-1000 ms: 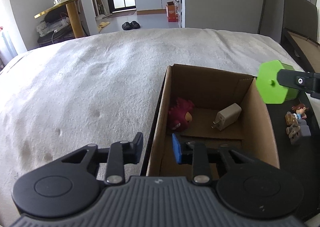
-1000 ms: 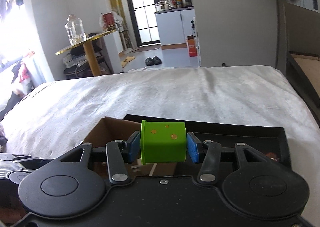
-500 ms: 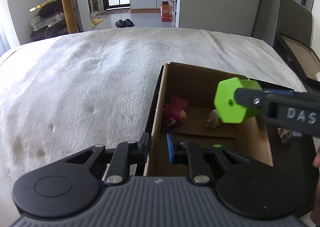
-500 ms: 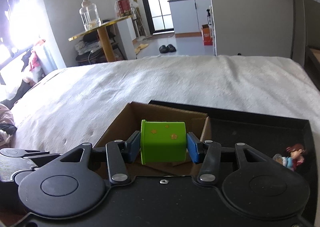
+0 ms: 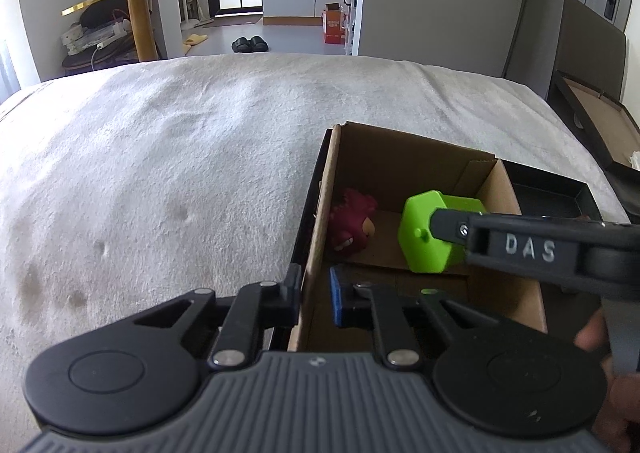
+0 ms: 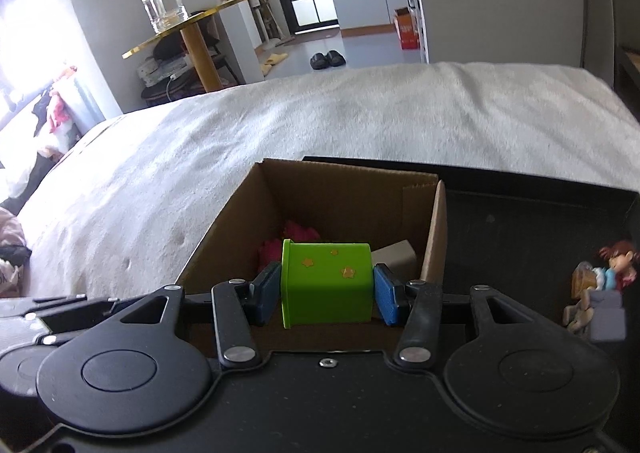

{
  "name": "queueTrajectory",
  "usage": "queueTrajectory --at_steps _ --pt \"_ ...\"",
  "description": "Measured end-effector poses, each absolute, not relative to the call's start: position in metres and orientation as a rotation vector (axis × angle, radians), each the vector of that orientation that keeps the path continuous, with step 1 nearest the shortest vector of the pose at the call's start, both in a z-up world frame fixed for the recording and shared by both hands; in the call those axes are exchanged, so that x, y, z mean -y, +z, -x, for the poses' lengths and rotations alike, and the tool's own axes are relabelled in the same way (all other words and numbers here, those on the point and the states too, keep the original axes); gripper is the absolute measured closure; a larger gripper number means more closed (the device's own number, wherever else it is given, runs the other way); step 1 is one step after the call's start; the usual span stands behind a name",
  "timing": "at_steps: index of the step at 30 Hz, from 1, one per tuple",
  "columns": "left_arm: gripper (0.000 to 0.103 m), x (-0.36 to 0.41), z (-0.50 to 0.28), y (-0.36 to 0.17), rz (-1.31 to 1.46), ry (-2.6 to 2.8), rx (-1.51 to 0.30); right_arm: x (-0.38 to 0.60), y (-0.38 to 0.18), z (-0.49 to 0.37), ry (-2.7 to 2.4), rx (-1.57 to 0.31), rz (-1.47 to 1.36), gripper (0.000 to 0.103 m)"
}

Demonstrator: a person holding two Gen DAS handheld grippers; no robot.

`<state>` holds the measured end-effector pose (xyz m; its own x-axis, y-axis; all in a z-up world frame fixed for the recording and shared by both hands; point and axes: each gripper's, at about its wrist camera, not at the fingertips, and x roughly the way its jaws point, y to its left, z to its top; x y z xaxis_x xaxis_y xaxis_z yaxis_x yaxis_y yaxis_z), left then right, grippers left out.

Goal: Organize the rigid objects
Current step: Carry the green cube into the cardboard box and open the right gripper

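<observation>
Nearest the left wrist camera, the left hand-held gripper [image 5: 314, 299] straddled the near left wall of the cardboard box [image 5: 316, 237], one finger outside and the blue-padded finger inside. Its jaws were closing on that wall, and a narrow gap showed between the blue pad and the cardboard.

In the right wrist view, the right hand-held gripper [image 6: 327, 291] was clamped on a green block [image 6: 326, 283] with small orange stars, a blue pad pressed against each side. The block hung over the open box, above its contents. Only this view showed the stars. The left wrist view showed instead the block's hexagonal end face [image 5: 426, 237] and the right hand-held gripper's arm reaching in from the right, with part of a hand [image 5: 592, 333] behind it.

Inside the box, a dark red plush toy [image 5: 352, 225] lay near the left wall. The right wrist view also caught a pale grey thing [image 6: 396, 255] behind the block; the left view hid it behind the block.

Right of the box, a black tray [image 6: 520, 233] held a small figurine [image 6: 598, 293] with reddish hair, seen only from the right wrist.

Box and tray sat on a bed with a white cover [image 5: 180, 153]. Beyond it stood a gold-topped side table [image 6: 188, 33] carrying a glass jar [image 6: 162, 5], and a pair of dark slippers [image 5: 250, 44] lay on the floor.
</observation>
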<state>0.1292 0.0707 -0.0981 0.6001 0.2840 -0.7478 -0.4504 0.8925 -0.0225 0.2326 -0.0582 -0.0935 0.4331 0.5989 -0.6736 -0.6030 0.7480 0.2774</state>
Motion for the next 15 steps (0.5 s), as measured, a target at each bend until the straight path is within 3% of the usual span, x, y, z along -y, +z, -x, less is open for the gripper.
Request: queueTrajectory --at_steps 15 --pt "0.089 -0.064 -0.133 -0.099 0.185 0.448 -0.843 0.096 -0.084 -0.235 0.749 -0.806 -0.056 0.053"
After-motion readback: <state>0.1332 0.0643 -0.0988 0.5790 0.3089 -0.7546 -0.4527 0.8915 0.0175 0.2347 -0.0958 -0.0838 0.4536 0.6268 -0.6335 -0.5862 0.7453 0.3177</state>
